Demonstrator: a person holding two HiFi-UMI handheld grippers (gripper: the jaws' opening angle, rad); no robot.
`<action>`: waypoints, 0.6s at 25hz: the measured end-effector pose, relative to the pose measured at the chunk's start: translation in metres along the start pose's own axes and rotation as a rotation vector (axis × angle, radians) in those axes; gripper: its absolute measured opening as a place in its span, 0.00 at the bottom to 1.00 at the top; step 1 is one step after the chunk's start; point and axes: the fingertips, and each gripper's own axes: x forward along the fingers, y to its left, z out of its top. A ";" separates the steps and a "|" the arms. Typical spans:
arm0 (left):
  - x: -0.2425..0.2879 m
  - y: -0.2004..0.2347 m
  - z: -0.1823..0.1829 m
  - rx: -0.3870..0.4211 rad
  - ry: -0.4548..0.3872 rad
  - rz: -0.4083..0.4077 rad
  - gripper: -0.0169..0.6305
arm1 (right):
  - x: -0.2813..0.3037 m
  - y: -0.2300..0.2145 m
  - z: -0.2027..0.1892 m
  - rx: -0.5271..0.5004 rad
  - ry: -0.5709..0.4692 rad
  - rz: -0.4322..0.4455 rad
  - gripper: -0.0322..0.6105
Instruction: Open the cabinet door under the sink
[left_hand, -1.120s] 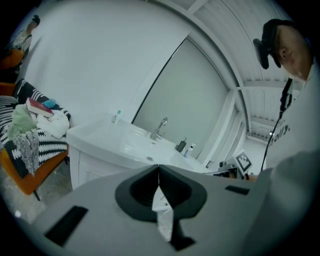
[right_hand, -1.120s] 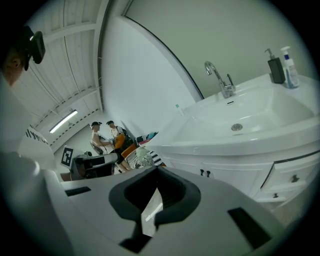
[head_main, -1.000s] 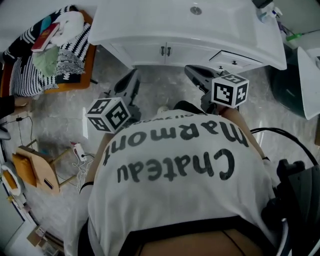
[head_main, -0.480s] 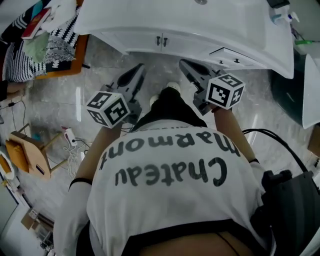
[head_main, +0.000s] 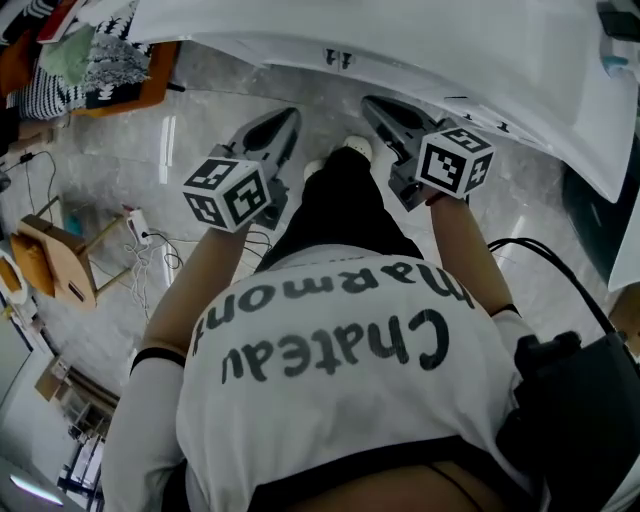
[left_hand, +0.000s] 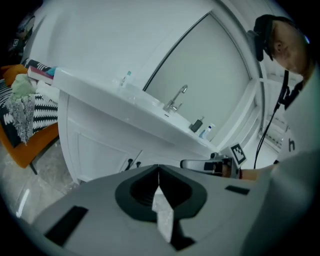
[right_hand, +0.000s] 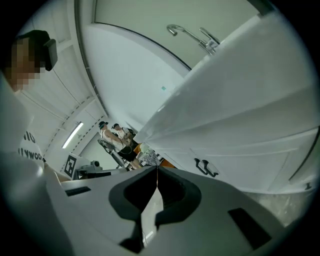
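Left claw (head_main: 288, 118) and right claw (head_main: 372, 104), both closed and empty, point toward the shut cabinet door (left_hand: 97, 150) under the sink (left_hand: 102, 95). Its two dark handles (left_hand: 134, 163) stand upright, side by side.

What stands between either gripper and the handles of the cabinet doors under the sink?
Nothing visible does. The left gripper and right gripper, jaws together and empty, hang short of the paired door handles, with only bare floor in between.
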 end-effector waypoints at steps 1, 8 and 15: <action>0.006 0.003 -0.005 0.000 0.018 0.004 0.04 | 0.004 -0.007 -0.001 0.011 0.003 0.003 0.06; 0.049 0.027 -0.023 0.088 0.096 0.012 0.04 | 0.035 -0.058 -0.010 -0.036 -0.006 -0.046 0.07; 0.105 0.064 -0.052 0.130 0.201 -0.032 0.04 | 0.069 -0.087 -0.028 -0.111 0.020 -0.076 0.08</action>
